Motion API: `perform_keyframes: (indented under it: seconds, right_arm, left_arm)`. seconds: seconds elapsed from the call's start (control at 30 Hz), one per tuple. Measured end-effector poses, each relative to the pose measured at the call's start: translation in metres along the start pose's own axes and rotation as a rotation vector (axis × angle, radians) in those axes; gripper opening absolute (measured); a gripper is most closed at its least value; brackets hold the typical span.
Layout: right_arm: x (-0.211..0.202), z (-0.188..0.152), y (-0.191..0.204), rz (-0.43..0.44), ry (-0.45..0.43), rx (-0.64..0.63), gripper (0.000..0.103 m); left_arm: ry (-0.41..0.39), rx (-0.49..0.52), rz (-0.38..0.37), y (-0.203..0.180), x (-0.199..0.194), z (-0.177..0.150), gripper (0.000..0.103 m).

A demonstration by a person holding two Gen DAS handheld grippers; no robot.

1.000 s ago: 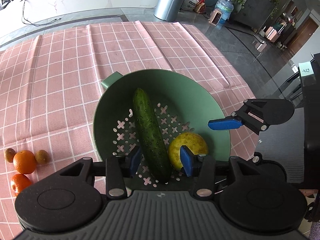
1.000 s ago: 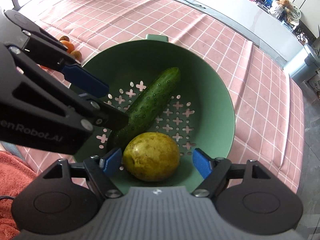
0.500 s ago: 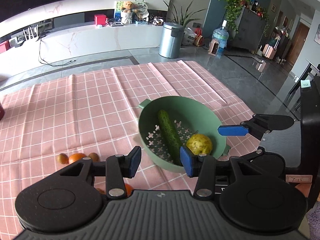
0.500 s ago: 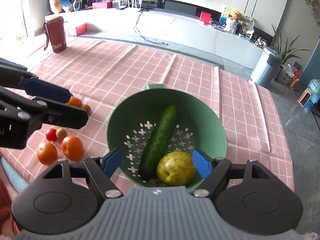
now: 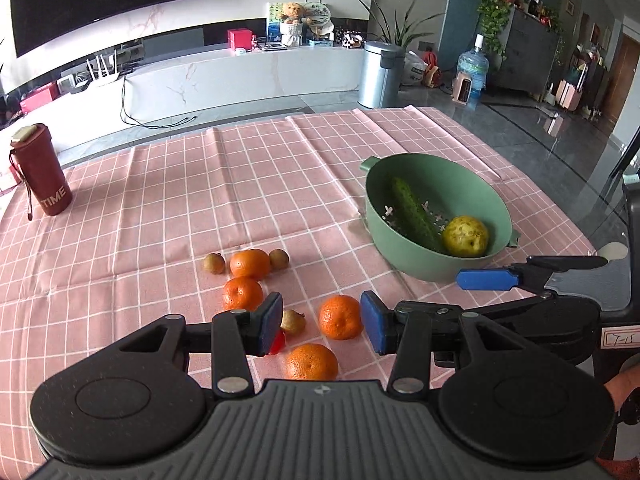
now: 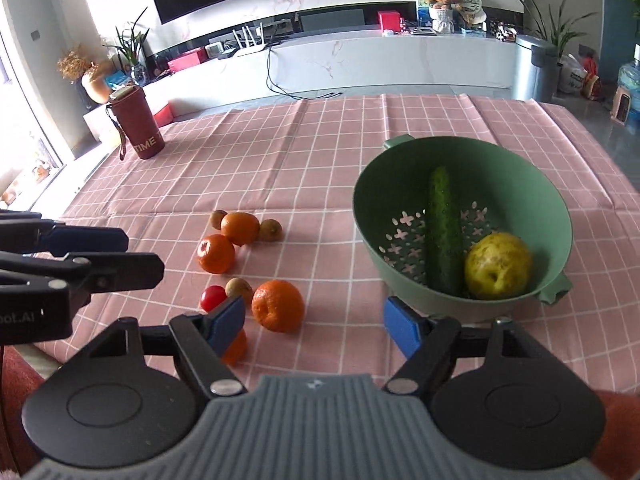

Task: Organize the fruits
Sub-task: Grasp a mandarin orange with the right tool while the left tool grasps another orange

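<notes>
Left gripper (image 5: 321, 322): jaws spread wide and holding nothing, raised above the loose fruit, its blue pads framing 1 orange (image 5: 340, 317) on the pink checked tablecloth (image 5: 168, 208). Right gripper (image 6: 314, 326): jaws likewise wide and holding nothing, raised over the cloth between the loose fruit and the green colander (image 6: 516, 184). Near the left pad lie a cherry tomato (image 6: 213, 297) and a small brown fruit (image 6: 238, 288), touching; a 2nd orange (image 5: 311, 362) sits closest to the camera in the left wrist view. Farther out, 2 more oranges (image 5: 250, 264) lie together, flanked by 2 small brown fruits (image 5: 214, 263). The colander, well right of this group, contains 1 cucumber (image 6: 442, 236) and 1 yellow pear (image 6: 498, 265), side by side. A red bottle (image 5: 40, 176) stands upright at the far left.
</notes>
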State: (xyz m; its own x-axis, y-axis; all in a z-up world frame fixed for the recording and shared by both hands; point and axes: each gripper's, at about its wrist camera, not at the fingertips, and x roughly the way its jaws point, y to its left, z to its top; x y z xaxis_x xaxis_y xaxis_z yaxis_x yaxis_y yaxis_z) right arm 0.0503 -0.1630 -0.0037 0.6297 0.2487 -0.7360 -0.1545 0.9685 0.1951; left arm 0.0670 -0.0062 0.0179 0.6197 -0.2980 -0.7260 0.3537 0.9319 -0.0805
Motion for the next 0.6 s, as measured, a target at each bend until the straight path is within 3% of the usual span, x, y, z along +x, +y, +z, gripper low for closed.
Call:
perform_keyframes:
  seconds: [0.13, 0.23, 0.43, 0.6]
  right_arm:
    - [0.005, -0.007, -0.002, 0.013, 0.002, 0.049, 0.071]
    - [0.010, -0.012, -0.003, -0.001, 0.019, 0.061, 0.064]
    - [0.012, -0.019, 0.001, -0.027, -0.009, 0.013, 0.038]
    - [0.023, -0.017, -0.003, -0.031, 0.003, 0.031, 0.034]
  left_arm:
    - [0.008, -0.017, -0.022, 0.008, 0.006, -0.008, 0.053]
    - [0.012, -0.048, -0.045, 0.017, 0.010, -0.015, 0.053]
    - [0.009, -0.092, -0.125, 0.029, 0.014, -0.030, 0.053]
    - [0.062, -0.106, -0.135, 0.033, 0.035, -0.041, 0.053]
